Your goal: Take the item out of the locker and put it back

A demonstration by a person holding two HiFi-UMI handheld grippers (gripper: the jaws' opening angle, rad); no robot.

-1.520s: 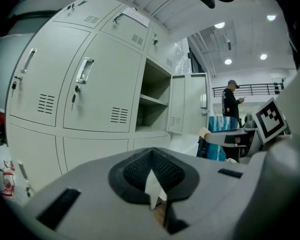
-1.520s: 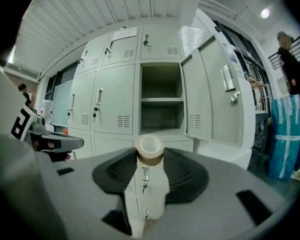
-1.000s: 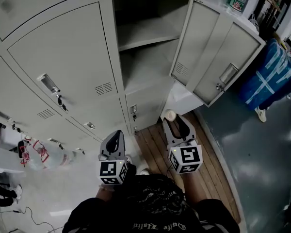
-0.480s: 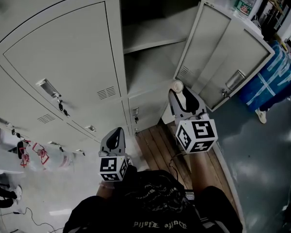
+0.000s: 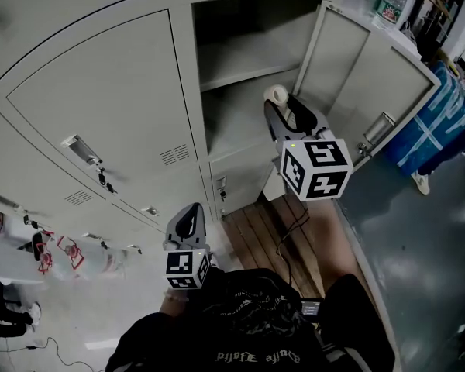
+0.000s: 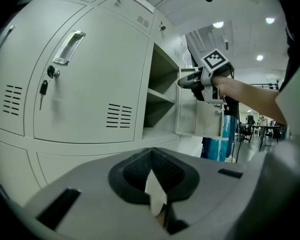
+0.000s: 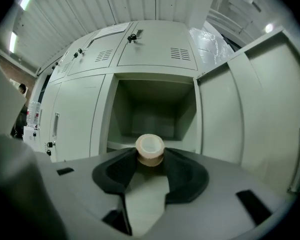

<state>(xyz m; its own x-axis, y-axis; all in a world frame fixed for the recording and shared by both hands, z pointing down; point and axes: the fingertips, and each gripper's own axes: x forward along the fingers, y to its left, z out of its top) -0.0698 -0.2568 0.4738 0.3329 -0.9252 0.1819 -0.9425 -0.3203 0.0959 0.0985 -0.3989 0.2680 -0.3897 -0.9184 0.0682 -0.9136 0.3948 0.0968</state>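
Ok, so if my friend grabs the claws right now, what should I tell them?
Right claw: shut on the tape roll, held level in front of the open locker.
Left claw: shut and empty, low beside the closed locker doors.
Locker: its door is swung wide open; nothing shows inside it.
Done: the tape roll is out of the locker.
Left: probably carry it in, set it on the shelf or the floor below it, open the right claw and pull back.
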